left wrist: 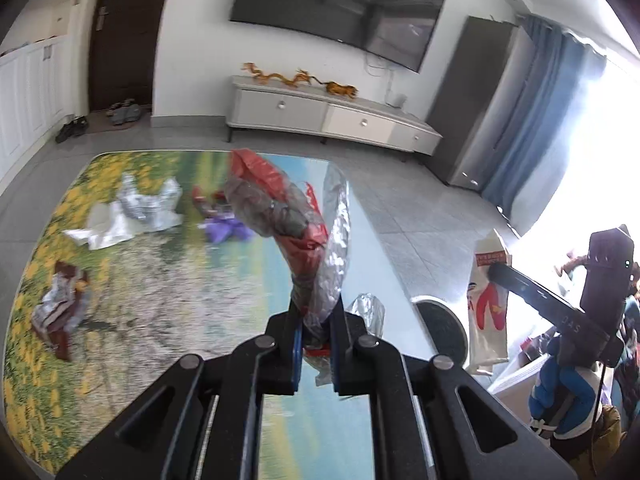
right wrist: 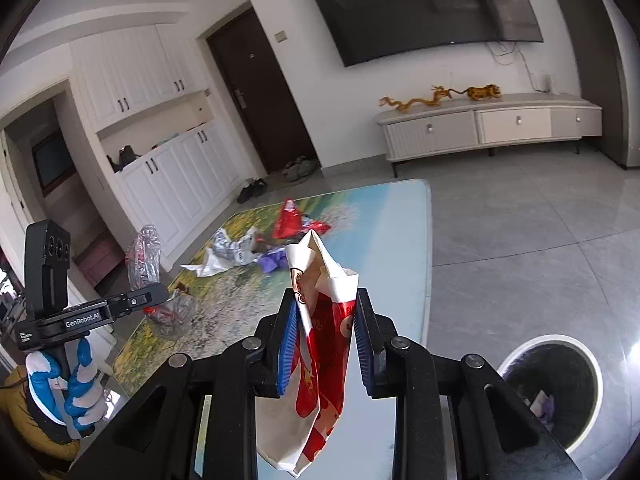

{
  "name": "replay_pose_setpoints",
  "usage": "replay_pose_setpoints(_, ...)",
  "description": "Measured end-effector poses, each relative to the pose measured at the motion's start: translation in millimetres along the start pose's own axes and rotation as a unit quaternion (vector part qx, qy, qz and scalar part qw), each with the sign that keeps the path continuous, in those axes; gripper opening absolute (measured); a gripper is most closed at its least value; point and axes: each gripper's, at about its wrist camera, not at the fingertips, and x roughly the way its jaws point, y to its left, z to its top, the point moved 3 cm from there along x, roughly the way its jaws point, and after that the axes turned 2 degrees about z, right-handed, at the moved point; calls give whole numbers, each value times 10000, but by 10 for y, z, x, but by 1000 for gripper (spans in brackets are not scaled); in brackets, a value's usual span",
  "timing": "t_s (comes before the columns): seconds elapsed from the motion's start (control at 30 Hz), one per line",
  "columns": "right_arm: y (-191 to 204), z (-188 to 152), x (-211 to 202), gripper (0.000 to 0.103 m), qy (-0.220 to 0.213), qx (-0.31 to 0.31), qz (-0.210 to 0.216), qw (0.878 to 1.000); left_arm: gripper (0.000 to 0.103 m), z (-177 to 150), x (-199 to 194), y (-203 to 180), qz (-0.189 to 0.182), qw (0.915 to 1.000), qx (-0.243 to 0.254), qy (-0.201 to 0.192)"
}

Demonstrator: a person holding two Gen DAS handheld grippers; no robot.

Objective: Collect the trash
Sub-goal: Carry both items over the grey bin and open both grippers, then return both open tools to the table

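We are partway through collecting the trash, judging by what is in hand and what is lying about. Our left hand-held gripper (left wrist: pixel 316 332) is pinching a crumpled red and silver foil wrapper (left wrist: pixel 296 232) between nearly closed jaws, and the wrapper is sticking up and forward above the tabletop (left wrist: pixel 180 280). Our right hand-held gripper (right wrist: pixel 326 344) is clamping a folded red and white paper bag (right wrist: pixel 320 320), with the blue pads pressing its two sides while its lower end is hanging free below the jaws.

The round white-rimmed trash bin (right wrist: pixel 556 392) is standing on the floor just beside the tabletop, at the lower right of the right wrist view. Something pale is already lying inside it, so we are judging that at least one earlier piece is done, though we cannot make out what it is.

Several pieces are waiting on the tabletop: a silver and white wrapper (left wrist: pixel 132 212), a purple scrap (left wrist: pixel 226 230) with a small red piece just beside it, and a brown and silver wrapper (left wrist: pixel 60 308) near the left edge.

So two items are lifted and not yet dropped, and we are reckoning that both need carrying over the bin and releasing. After that at least three or four more pickups are left before the tabletop is clear.
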Motion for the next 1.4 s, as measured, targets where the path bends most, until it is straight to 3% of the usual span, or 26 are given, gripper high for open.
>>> replay_pose_setpoints(0.17, -645, -79, -330, 27, -164, 292, -633, 9974, 9, 11, 358, -704, -383, 9973, 504, 361)
replay_pose_setpoints(0.43, -1733, -317, -465, 28, 15, 815, -1792, 9804, 10, -95, 1182, -1805, -812, 9826, 1326, 1021)
replay_pose_setpoints(0.73, -2420, -423, -207, 30, 380, 1128, -2329, 9652, 12, -193, 2053, -2563, -1054, 9714, 1528, 1481)
replay_pose_setpoints(0.93, -2637, -490, -94, 35, 544, 1321, -2416, 9598, 15, -242, 2462, -2812, -1142, 9680, 1451, 1701)
replay_pose_setpoints(1.0, -2652, -528, -85, 35, 601, 1356, -2434, 9585, 26, -239, 2560, -2859, -1159, 9673, 1438, 1740)
replay_pose_setpoints(1.07, -2650, -544, -67, 36, 634, 1376, -2458, 9574, 49, -232, 2635, -2865, -1133, 9682, 1400, 1734)
replay_pose_setpoints(1.27, -2654, -569, -95, 37, 635, 1430, -2540, 9545, 50, -166, 2657, -2819, -1238, 9698, 1236, 1700)
replay_pose_setpoints(1.4, -2585, -528, -179, 40, 550, 1421, -2606, 9533, 50, -83, 2493, -2670, -1124, 9758, 1140, 1490)
